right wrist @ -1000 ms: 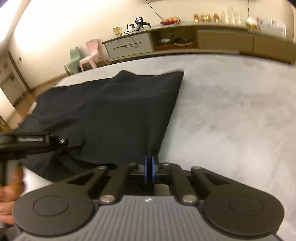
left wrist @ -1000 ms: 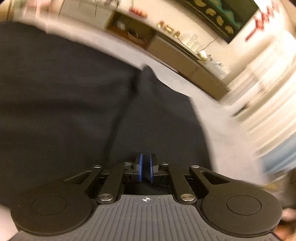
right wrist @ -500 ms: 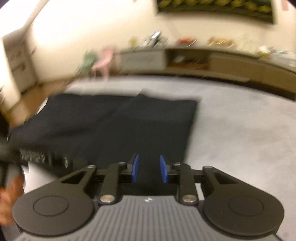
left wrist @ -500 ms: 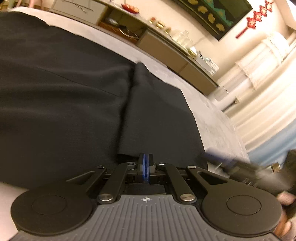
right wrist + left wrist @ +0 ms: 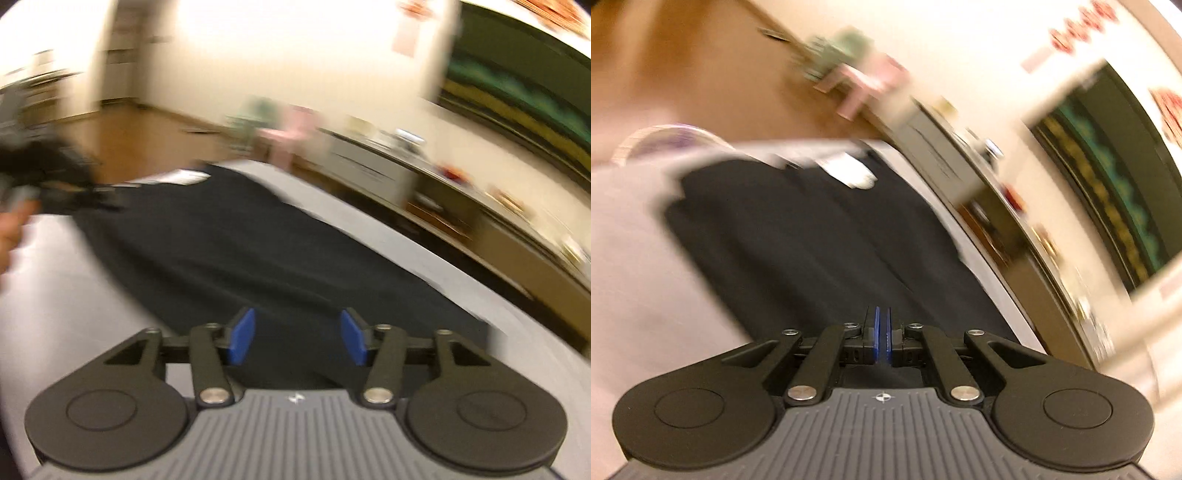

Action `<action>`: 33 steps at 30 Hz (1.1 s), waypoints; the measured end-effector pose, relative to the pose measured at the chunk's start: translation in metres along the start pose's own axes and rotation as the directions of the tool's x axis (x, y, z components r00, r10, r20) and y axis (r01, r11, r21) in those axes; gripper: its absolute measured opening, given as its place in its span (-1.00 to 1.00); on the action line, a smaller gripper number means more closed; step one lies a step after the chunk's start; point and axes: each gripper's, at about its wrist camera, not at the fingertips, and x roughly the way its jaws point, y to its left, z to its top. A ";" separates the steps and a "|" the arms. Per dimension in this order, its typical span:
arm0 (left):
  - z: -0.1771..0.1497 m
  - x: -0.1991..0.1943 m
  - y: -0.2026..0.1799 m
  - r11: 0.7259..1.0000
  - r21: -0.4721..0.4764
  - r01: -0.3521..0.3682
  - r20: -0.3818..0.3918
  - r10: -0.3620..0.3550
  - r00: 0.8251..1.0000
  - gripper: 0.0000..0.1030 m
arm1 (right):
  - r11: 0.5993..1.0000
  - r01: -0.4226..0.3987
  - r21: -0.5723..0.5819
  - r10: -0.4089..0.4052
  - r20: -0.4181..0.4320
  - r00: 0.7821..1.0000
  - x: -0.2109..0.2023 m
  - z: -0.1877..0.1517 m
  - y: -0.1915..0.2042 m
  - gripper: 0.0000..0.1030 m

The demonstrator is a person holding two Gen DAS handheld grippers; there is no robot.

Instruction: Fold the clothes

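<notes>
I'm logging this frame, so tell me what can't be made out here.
- Left wrist view: whether the left gripper pinches the black garment; jaws near shut, too tight to tell.
- Right wrist view: items on the sideboard, smeared by motion blur.
- Right wrist view: garment's near edge, hidden behind the right gripper.

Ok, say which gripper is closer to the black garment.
Left. The left gripper is shut at the edge of the black garment, apparently pinching it; the right gripper hangs open over it, gripping nothing.
</notes>
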 end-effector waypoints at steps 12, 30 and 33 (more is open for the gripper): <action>0.059 0.006 0.089 0.964 -0.266 -0.004 -0.004 0.004 1.000 -0.13 | 0.882 -0.336 -0.331 0.319 -0.108 0.942 0.160 0.095 0.187 -0.12; 0.060 0.097 0.063 0.976 -0.218 -0.003 -0.056 -0.009 0.998 -0.89 | 0.930 -0.351 -0.112 0.343 -0.085 0.935 0.131 0.108 0.109 -0.78; 0.060 0.093 0.027 0.996 -0.063 -0.062 0.014 0.063 0.998 -0.90 | 0.945 -0.326 -0.040 0.323 -0.069 0.944 0.114 0.122 0.060 -0.71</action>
